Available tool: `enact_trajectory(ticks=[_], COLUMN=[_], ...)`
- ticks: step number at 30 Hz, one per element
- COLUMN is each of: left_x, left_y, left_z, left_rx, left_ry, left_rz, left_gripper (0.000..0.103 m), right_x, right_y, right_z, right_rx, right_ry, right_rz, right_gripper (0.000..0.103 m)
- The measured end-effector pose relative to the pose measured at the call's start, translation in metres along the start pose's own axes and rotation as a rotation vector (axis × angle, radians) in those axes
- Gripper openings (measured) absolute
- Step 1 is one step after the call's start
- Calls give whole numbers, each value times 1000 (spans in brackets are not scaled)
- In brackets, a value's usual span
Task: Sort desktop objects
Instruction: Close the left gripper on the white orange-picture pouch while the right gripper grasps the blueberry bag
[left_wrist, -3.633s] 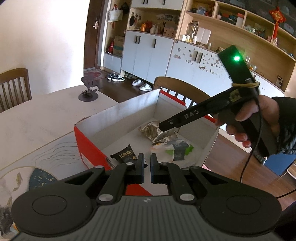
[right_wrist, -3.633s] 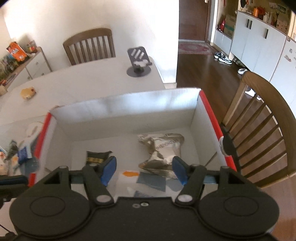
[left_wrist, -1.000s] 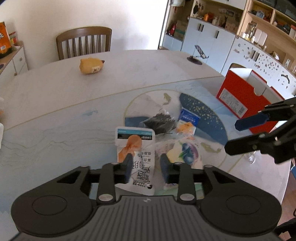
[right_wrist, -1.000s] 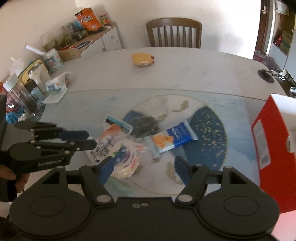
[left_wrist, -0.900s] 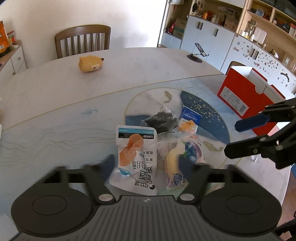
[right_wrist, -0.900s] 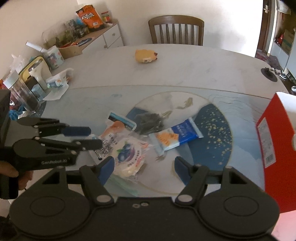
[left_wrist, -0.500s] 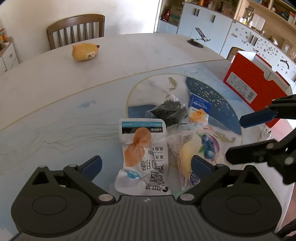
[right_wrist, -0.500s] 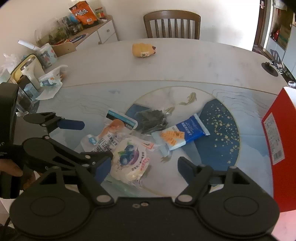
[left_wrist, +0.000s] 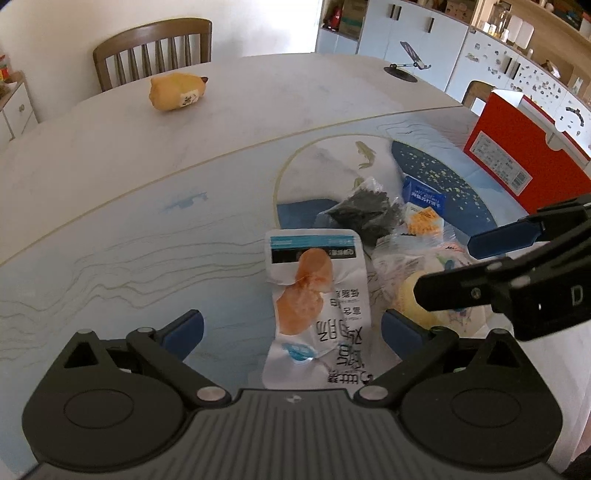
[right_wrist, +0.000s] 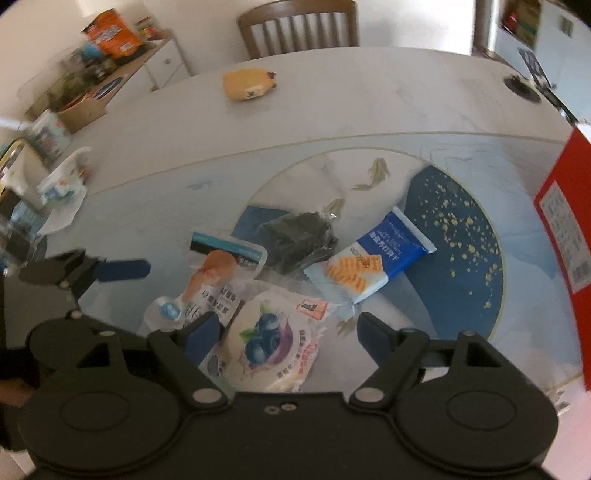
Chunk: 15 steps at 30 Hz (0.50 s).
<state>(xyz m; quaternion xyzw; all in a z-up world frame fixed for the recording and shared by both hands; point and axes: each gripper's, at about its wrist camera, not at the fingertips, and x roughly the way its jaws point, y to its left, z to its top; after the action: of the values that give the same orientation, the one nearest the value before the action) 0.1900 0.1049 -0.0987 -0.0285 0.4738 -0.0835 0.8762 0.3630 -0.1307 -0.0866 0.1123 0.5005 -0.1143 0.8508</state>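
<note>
- White chicken-snack pouch (left_wrist: 319, 306): lying flat on the table mat (left_wrist: 147, 236), at the near edge of the snack pile; its long axis is running away from the left gripper (left_wrist: 291, 332), along that gripper's line of sight.
- Left gripper: jaws standing fully spread, holding nothing; the pouch is sitting between the two blue pads without touching them, so this gripper looks the nearer to it.
- Blueberry pastry packet (right_wrist: 269, 343): lying just beside the pouch, on the side toward the red box (right_wrist: 569, 221), partly overlapping it.
- Right gripper (right_wrist: 284, 332): jaws wide, holding nothing, straddling the pastry packet, pads apart from it.
- Blue cracker packet (right_wrist: 376, 258) and dark snack bag (right_wrist: 295, 240): lying beyond the pouch, farther from both grippers.
- Judgement: each gripper is probably lining up on its own packet; the pouch's narrow width is crossing the left jaws, which suits a closing pinch.
</note>
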Motion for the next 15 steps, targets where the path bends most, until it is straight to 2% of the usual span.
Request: enact_trajectory(ticks=[4,8,15], left_x=[1,-1,0], left_y=[8,5,-5], left_z=[-1,-2,2], left_rx=[-21,2,13], left_ry=[7,-1,-19], left_rz=[-1,20,-10], left_gripper=[103,103,103], right_x=[5,15,16], right_y=[4,2,-17], right_z=[0,-3,-7], right_rx=[12,39,84], right_ry=[11,41,55], right_rz=[-12,-20,-4], right_gripper=[81,78,72])
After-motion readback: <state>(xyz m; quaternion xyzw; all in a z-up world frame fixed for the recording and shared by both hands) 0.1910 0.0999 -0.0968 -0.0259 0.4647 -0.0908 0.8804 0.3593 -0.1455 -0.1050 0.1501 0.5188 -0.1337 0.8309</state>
